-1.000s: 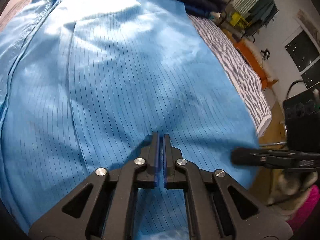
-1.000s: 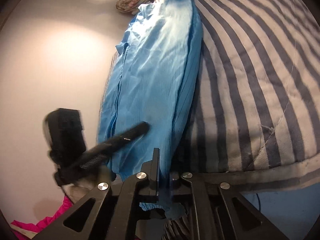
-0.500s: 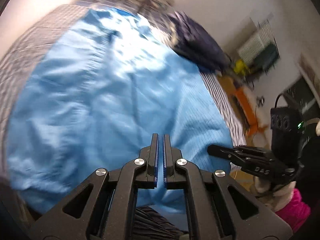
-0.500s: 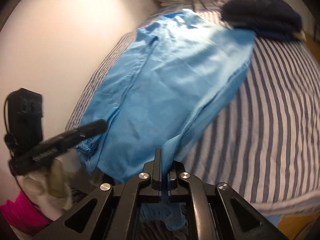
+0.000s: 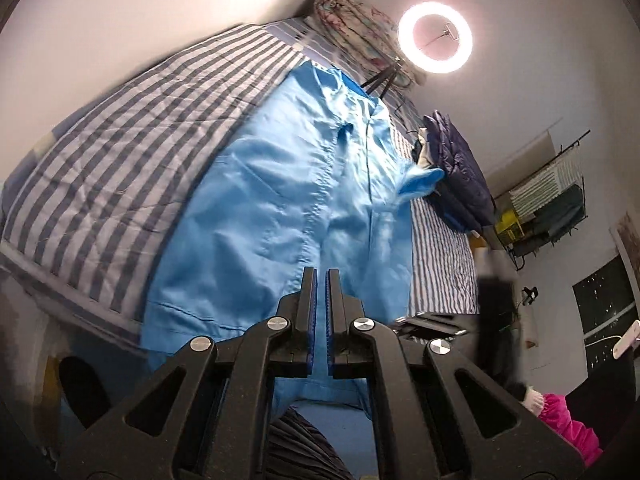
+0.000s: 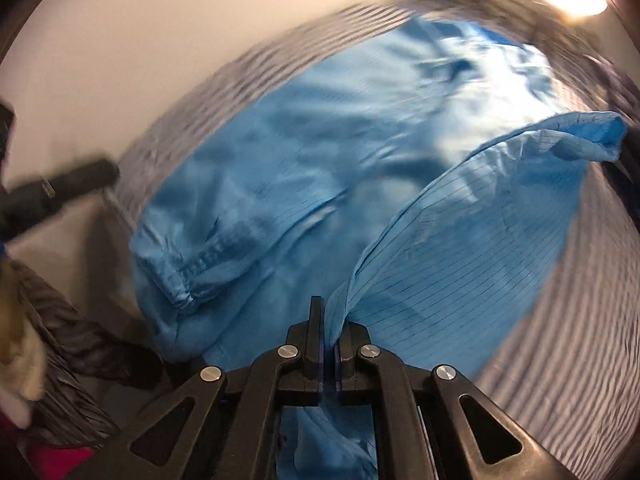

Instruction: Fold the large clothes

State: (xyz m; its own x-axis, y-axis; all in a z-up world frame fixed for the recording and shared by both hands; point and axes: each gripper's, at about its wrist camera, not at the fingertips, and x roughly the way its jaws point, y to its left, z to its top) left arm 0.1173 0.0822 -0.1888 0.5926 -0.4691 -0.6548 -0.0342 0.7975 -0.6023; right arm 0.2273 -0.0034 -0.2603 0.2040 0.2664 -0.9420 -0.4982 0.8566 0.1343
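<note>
Blurred striped bedding (image 6: pixel 568 340), prob. left gripper (image 6: pixel 76 180) smeared too

A striped bed (image 5: pixel 120 136) fills the left and centre of the view. A lit ring light (image 5: pixel 435 38) stands at the bed's far end, and a dark navy jacket (image 5: pixel 460 172) lies on its right side. A clothes rack (image 5: pixel 548 204) stands beyond the bed's right edge, with a pink cloth (image 5: pixel 568 420) below it.
</note>
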